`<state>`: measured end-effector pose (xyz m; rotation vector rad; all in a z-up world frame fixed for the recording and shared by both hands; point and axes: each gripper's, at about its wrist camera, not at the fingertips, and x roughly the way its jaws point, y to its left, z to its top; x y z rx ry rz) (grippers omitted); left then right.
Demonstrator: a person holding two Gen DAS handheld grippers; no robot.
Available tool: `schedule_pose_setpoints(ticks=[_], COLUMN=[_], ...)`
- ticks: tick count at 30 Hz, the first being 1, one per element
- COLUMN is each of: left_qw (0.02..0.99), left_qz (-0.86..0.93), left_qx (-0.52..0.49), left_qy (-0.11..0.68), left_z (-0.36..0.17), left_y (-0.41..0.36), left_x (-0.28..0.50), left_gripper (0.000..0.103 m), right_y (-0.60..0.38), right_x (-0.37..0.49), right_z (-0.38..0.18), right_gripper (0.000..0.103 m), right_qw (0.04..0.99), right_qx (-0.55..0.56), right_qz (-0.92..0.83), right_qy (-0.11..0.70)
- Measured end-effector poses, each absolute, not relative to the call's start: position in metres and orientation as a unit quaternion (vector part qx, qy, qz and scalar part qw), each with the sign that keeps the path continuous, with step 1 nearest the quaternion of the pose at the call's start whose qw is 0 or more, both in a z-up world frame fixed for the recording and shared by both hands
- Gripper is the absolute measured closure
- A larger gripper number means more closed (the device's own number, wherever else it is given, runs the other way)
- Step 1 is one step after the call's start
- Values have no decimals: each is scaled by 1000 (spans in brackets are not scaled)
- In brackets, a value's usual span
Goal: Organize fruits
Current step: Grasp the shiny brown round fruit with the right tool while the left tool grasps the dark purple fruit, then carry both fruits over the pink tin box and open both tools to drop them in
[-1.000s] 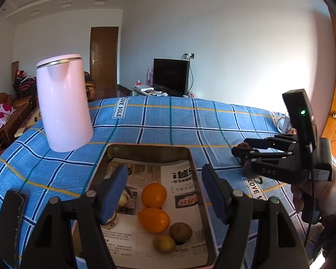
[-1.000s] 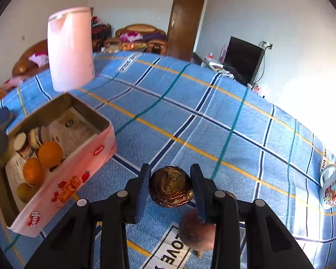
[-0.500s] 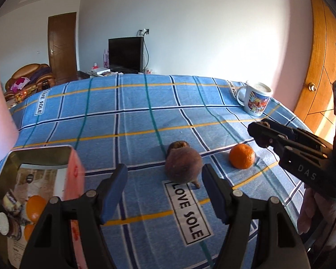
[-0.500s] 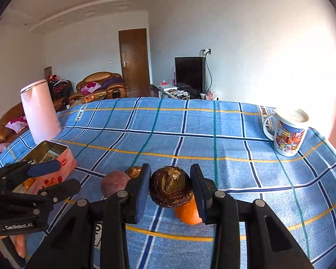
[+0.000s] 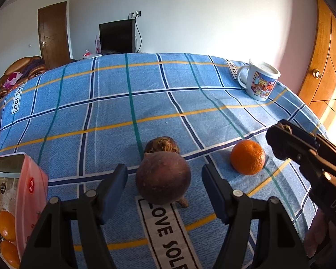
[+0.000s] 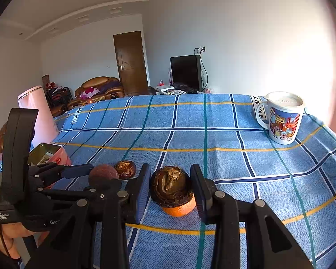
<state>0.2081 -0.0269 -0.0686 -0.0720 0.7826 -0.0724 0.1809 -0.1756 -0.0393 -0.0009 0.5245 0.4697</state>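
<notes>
Broadly, a blue checked cloth is spread over the whole tabletop. A pink kettle is stood at the far left edge, and a pink tin holding oranges is placed on the near side of it, by the left edge. A printed mug is set near the far right corner. The left gripper is held low over the near middle with its jaws released, spread on either side of a round reddish-brown fruit that is not touched by the pads. A smaller wrinkled brown fruit is lodged just behind it. A loose orange is left to the right of these. The right gripper is raised above that orange, its jaws clenched on a dark wrinkled fruit.
</notes>
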Motion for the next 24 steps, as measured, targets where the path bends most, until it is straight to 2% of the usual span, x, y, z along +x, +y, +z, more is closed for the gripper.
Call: schedule_pose_setpoints(ticks=[3,9,24], left_qw=[915,916,951], left_qz=[-36,-37,-12], left_qx=[-36,-56,-48], left_qy=[400,395,305], left_z=[-73,-73,-49], left_y=[-27,-20,-17], left_x=[213,207,168], left_gripper=[50,51,51], right_y=[-176,-175,-183], right_x=[180,175,152], right_z=[-39,-38,-27], right_gripper=[65,65,65], right_qw=[940,943,951], right_qx=[-2,-7,3], right_qz=[231,232,254], right_qy=[252,240,178])
